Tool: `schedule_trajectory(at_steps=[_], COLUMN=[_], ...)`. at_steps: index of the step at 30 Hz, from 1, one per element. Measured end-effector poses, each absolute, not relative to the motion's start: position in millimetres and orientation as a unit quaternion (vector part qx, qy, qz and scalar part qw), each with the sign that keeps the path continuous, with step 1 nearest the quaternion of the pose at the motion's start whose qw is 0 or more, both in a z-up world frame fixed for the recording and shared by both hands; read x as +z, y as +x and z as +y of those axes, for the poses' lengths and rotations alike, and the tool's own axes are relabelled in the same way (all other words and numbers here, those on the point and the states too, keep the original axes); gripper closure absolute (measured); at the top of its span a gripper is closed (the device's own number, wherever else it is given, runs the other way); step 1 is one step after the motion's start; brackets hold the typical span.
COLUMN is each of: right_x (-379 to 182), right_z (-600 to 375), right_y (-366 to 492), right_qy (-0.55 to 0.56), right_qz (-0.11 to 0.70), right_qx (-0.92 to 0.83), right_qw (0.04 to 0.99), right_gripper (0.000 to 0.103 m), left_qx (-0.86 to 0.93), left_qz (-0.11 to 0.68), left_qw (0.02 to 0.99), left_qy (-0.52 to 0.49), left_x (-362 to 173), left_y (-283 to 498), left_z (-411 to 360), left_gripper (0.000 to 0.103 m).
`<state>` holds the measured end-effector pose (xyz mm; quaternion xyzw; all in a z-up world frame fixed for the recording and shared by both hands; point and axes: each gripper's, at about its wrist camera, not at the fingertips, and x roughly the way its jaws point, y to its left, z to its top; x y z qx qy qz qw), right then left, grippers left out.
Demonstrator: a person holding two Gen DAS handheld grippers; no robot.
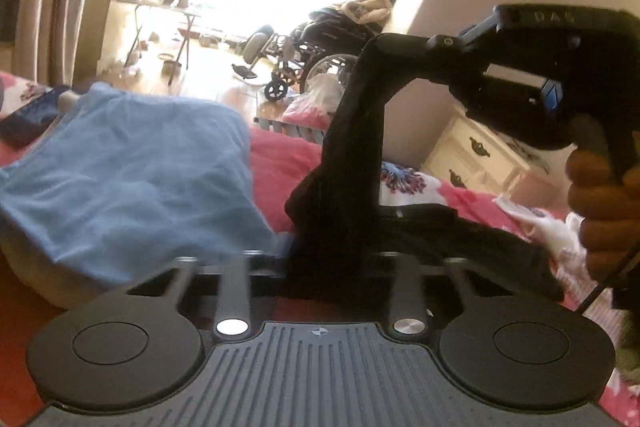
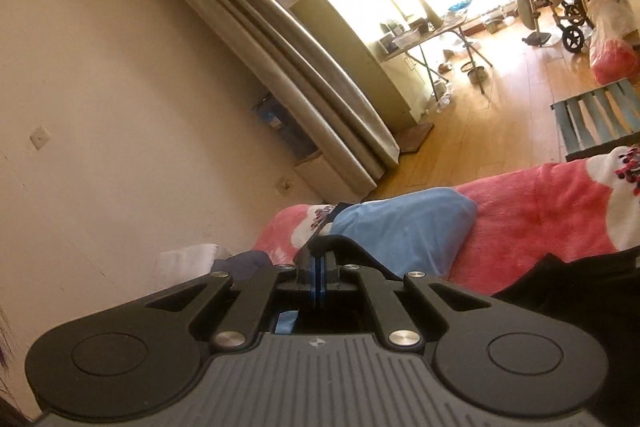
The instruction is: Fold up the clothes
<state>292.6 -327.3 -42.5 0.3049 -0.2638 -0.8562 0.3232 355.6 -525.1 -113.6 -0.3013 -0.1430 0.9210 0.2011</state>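
Left tongs (image 1: 316, 259) (tips hidden) under black garment (image 1: 352, 155).

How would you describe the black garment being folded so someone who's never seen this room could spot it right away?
Start at the bed with the pink floral blanket. Just right of the light blue cloth heaped on it, the black garment rises off the bed in a stretched strip, its top edge pinched by the right gripper. It is the only black fabric there, and the only piece lifted into the air.
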Motion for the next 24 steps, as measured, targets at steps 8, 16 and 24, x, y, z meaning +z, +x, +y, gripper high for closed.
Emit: schedule_trajectory(at_steps=[8,16,24], right_x=[-76.8,-77.0,-95.6], right_z=[-388.1,-379.1,-383.5], right_y=[245.2,214.8,210.9], right_qy=[0.324,0.347,0.39], right_qz=[-0.224,-0.162,0.006], right_qx=[-0.845,-0.847,-0.86], right_qw=[0.362,0.369,0.329], right_gripper=[0.093,0.046,0.05], left_qx=[0.905,0.893,0.897], left_qz=[-0.23,-0.272,-0.262], left_qw=[0.11,0.083,0.085], left_qy=[-0.342,-0.35,-0.345], left_x=[-133.2,-149.7,-150.1], left_y=[358.6,371.8,379.5], left_z=[-583.3,-609.0,-615.5], left_gripper=[0.096,0.096,0.096])
